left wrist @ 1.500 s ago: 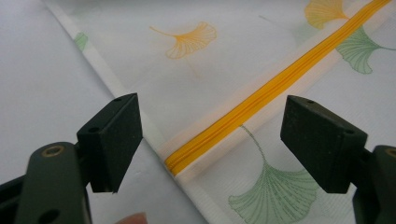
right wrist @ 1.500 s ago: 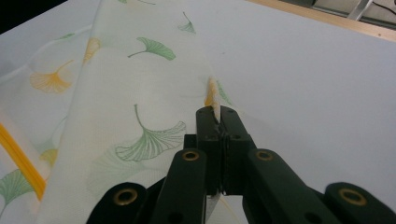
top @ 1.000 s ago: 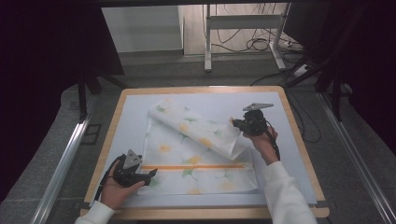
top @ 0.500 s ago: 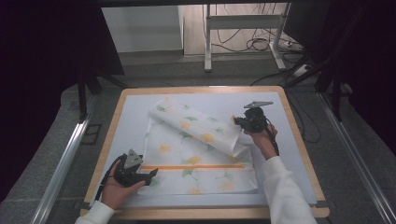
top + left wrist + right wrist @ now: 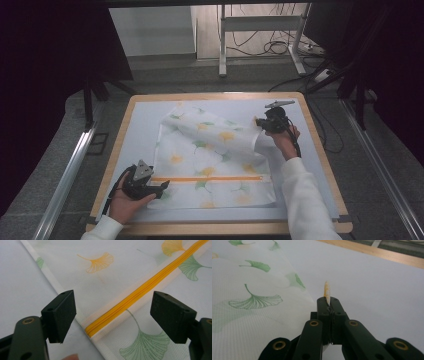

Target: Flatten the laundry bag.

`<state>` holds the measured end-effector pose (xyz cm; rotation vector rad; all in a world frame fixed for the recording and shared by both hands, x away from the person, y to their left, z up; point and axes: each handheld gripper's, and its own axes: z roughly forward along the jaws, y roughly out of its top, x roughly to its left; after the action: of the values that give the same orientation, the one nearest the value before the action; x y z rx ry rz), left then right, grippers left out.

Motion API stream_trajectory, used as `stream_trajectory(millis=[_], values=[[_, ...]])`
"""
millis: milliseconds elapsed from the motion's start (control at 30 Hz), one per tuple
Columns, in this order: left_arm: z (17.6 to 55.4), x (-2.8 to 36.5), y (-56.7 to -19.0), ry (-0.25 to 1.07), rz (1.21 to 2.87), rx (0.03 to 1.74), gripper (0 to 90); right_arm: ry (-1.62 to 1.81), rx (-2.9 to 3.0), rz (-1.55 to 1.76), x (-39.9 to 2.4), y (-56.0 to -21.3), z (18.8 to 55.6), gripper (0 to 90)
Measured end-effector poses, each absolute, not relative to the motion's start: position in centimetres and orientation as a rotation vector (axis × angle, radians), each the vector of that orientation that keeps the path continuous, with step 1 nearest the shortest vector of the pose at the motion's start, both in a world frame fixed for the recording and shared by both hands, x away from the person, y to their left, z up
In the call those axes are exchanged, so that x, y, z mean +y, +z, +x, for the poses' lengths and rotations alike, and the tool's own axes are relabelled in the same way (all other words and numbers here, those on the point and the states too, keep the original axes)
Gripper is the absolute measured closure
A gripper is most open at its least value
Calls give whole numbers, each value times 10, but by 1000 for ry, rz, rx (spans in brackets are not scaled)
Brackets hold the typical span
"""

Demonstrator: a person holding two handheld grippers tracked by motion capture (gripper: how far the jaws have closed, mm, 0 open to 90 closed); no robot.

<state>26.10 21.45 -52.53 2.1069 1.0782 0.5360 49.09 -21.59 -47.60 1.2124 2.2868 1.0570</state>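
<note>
A white cloth cover printed with green and yellow ginkgo leaves lies on the pale mat. An orange zipper runs along it near the front. Its far part is folded over toward the right. My right gripper is shut on the cloth's edge there. In the right gripper view a sliver of cloth sticks up past the closed right gripper. My left gripper rests at the zipper's left end. The left gripper is open, its jaws straddling the zipper without touching it.
The mat sits in a wooden-framed table. Bare mat shows left and right of the cloth. Metal rails run along both sides on the floor. A stand's legs and loose cables lie beyond the far edge.
My right gripper has moved to the right and slightly away with the cloth edge in it, drawing the fold further across. The left gripper has stayed in place.
</note>
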Motion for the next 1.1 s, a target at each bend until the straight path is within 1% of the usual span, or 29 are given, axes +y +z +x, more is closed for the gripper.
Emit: stream_trajectory(millis=[133, 167, 200, 233, 267, 333, 367, 533, 567, 600, 633, 667, 700, 733, 767, 833, 867, 900, 933, 1100], values=[[261, 215, -525, 539, 2109, 1082, 206, 1027, 2279, 1220, -218, -475, 506, 880], [261, 215, -525, 539, 2109, 1083, 206, 1016, 2269, 1226, -219, -474, 512, 858], [261, 216, -525, 540, 2106, 1081, 206, 993, 2237, 1240, -221, -472, 517, 699], [261, 216, -525, 543, 2104, 1082, 206, 980, 2218, 1254, -222, -471, 518, 607], [261, 216, -525, 543, 2104, 1082, 206, 980, 2218, 1254, -222, -471, 518, 607], [261, 218, -524, 543, 2103, 1083, 206, 1006, 2176, 1279, -226, -464, 518, 512], [261, 217, -524, 541, 2100, 1085, 206, 1017, 2136, 1281, -228, -459, 514, 482], [261, 215, -524, 539, 2107, 1074, 206, 1117, 2114, 1235, -231, -439, 488, 477], [261, 215, -524, 541, 2106, 1072, 206, 1141, 2119, 1217, -231, -435, 481, 478], [260, 215, -523, 541, 2104, 1072, 206, 1161, 2151, 1170, -226, -429, 464, 485], [260, 215, -523, 541, 2103, 1071, 206, 1161, 2151, 1170, -226, -429, 464, 516], [260, 215, -523, 541, 2103, 1072, 206, 1211, 2201, 1118, -220, -425, 449, 585], [260, 215, -523, 541, 2103, 1072, 206, 1211, 2201, 1118, -220, -425, 449, 585], [260, 215, -523, 540, 2104, 1072, 206, 1255, 2227, 1071, -215, -423, 435, 661], [260, 215, -523, 540, 2104, 1072, 206, 1255, 2227, 1071, -215, -423, 435, 661], [261, 215, -523, 539, 2106, 1071, 206, 1290, 2271, 1016, -207, -421, 421, 760], [261, 215, -524, 539, 2106, 1071, 205, 1305, 2315, 960, -199, -421, 408, 841], [261, 215, -524, 539, 2105, 1071, 205, 1305, 2336, 945, -196, -421, 403, 866], [261, 215, -524, 539, 2105, 1071, 206, 1298, 2367, 929, -192, -423, 398, 890], [260, 214, -524, 540, 2107, 1071, 206, 1243, 2460, 881, -178, -431, 386, 895]])
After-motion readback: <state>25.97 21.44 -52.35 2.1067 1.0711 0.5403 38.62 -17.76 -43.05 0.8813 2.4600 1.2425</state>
